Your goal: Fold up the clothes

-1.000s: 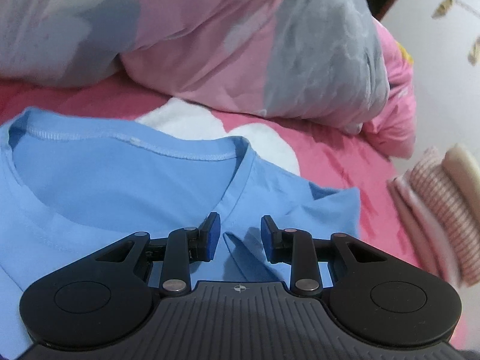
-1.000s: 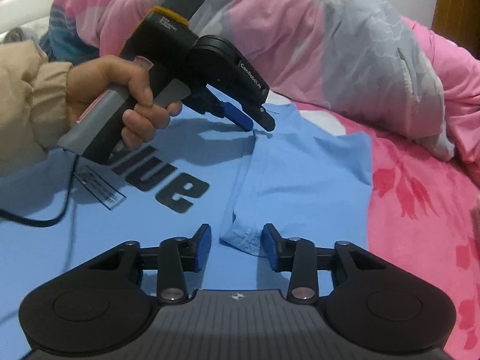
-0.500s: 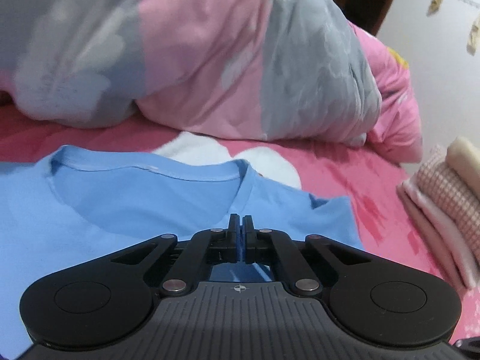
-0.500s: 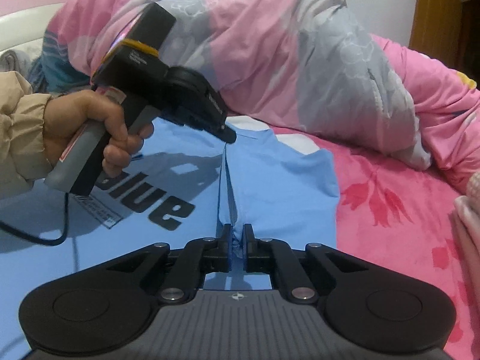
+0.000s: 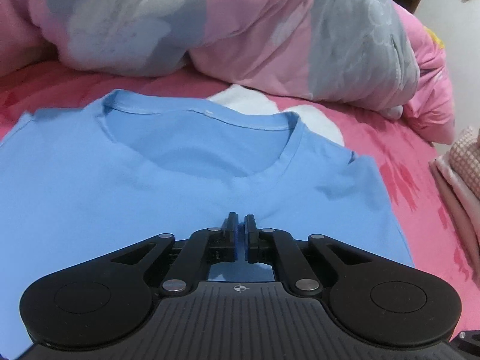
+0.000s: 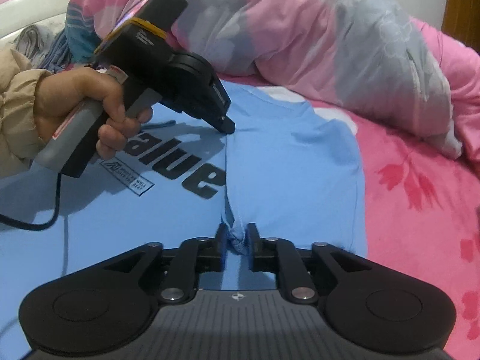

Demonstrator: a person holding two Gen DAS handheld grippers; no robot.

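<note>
In the right wrist view, the right gripper point(image 6: 235, 237) sits at 6 o'clock, nearest to the camera. A bunched fold of the blue T-shirt point(image 6: 288, 168) stands between its 2 pads. The jaws have just been opening a little, but the pads press the bunch on both sides, so they are clamped on the cloth. From this bunch a raised crease runs toward 12 o'clock, up to the left gripper point(image 6: 226, 127). This one points down onto the shirt, and its tips are together on the crease. A hand point(image 6: 87, 111) with a beige sleeve point(image 6: 15, 111) holds its grey handle at 9 o'clock, and a black cable point(image 6: 45, 216) hangs down from it. Dark letters point(image 6: 192, 174) are printed on the shirt, just left of the crease.

In the left wrist view, the left gripper point(image 5: 241, 225) is at 6 o'clock, its jaws nearly closed with a thin strip of blue cloth between them. The shirt lies flat on the pink bed sheet point(image 5: 420, 210), with the neckline point(image 5: 204, 114) toward 12 o'clock. At 3 o'clock some folded checked cloth point(image 5: 462, 162) lies at the bed edge. Farthest, at 12 o'clock, a pink and grey quilt point(image 5: 270, 30) is piled behind the shirt.
</note>
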